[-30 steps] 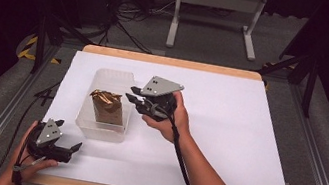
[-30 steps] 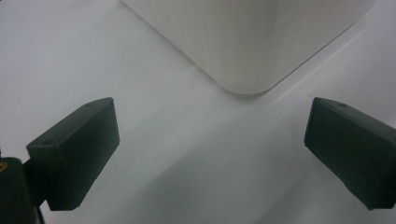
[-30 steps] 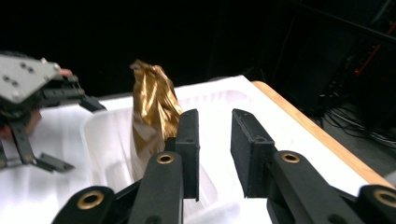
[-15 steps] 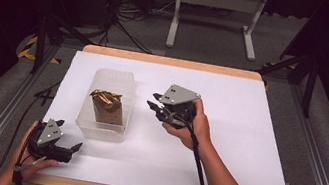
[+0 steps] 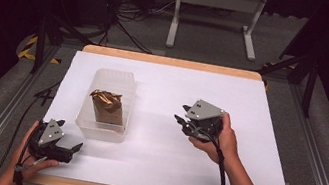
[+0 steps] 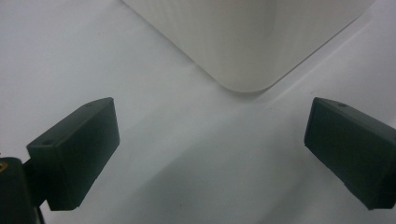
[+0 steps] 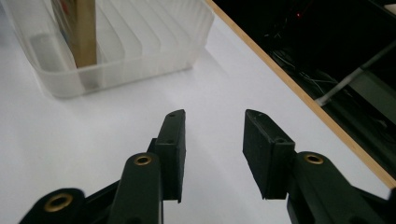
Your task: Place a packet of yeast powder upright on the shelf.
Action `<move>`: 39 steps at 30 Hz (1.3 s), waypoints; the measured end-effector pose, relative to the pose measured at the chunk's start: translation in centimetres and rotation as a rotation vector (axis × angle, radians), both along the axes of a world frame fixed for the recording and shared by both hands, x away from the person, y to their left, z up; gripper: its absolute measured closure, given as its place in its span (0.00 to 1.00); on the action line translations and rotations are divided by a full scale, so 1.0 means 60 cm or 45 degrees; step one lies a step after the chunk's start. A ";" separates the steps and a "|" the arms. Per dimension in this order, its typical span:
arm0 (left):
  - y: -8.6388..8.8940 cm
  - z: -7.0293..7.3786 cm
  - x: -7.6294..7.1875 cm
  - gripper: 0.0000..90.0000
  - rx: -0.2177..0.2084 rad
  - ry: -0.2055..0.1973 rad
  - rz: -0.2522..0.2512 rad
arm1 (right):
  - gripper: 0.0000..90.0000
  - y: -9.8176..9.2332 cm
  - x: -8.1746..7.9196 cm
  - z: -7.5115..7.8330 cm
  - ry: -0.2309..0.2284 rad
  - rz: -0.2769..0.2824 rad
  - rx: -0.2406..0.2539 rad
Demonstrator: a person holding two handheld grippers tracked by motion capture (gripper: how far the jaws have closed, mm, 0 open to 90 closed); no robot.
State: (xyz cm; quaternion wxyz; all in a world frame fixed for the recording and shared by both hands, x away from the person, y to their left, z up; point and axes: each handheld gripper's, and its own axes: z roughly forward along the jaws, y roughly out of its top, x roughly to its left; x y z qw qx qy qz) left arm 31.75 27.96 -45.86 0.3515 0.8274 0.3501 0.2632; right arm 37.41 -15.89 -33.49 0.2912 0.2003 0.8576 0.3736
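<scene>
Right gripper [image 5: 182, 122] drawn back across the white table cover [image 5: 269, 120] since the earlier high views: formerly just beside the clear plastic bin [image 5: 95, 129], now well apart from it toward the table's middle right. Left gripper [image 5: 69, 147] unchanged in place at the near left corner, resting on the cover in the person's left hand [image 5: 30, 156]. Bin and contents likewise unmoved.

Right jaws parted to a moderate gap, nothing between them, as seen in the right gripper view [image 7: 212, 154]; aimed back toward the bin's ribbed wall [image 7: 140, 56]. Left jaws spread wide and empty [image 6: 210, 149], pointed at a rounded lower corner of the bin [image 6: 243, 60], close but not touching.

Brown paper bag [image 5: 106, 108], top crumpled, standing upright inside the bin, near its front half; brown side also visible through the translucent wall in the right gripper view [image 7: 84, 32].

Risks, judged from this arrangement: bag tall and narrow, hence liable to topple if the light bin is nudged by the nearby left jaws; bin likely to slide on the smooth cover rather than hold still under any one-sided push; crumpled top apt to crush or tear under a firm pinch; trailing right cable [image 5: 221, 183] able to drag if the hand swings wide.
</scene>
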 end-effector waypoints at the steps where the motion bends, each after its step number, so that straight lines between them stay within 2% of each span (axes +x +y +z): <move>1: 0.000 0.000 0.000 0.05 0.001 0.000 0.000 | 0.64 -0.006 -0.002 -0.003 -0.003 -0.010 -0.012; 6: -0.001 0.000 0.000 0.05 -0.002 0.007 0.001 | 0.59 -0.037 -0.013 -0.018 0.011 -0.058 -0.032; 12: -0.001 0.000 0.000 0.05 -0.002 0.001 0.000 | 0.52 -0.067 -0.021 -0.031 0.018 -0.104 -0.027; 15: -0.003 0.004 -0.003 0.05 -0.013 -0.032 0.000 | 0.48 -0.081 -0.026 -0.036 0.014 -0.140 -0.021; 18: -0.005 0.006 -0.005 0.05 -0.013 -0.038 -0.004 | 0.43 -0.096 -0.032 -0.043 0.010 -0.156 -0.017; 22: -0.006 0.008 -0.007 0.05 -0.011 -0.054 -0.018 | 0.35 -0.116 -0.042 -0.060 -0.001 -0.215 -0.037; 28: -0.008 0.008 -0.009 0.05 -0.004 -0.060 -0.015 | 0.27 -0.153 -0.057 -0.078 -0.001 -0.268 -0.008; 39: -0.007 0.011 -0.009 0.05 -0.005 -0.070 -0.012 | 0.20 -0.225 -0.088 -0.120 0.031 -0.351 0.007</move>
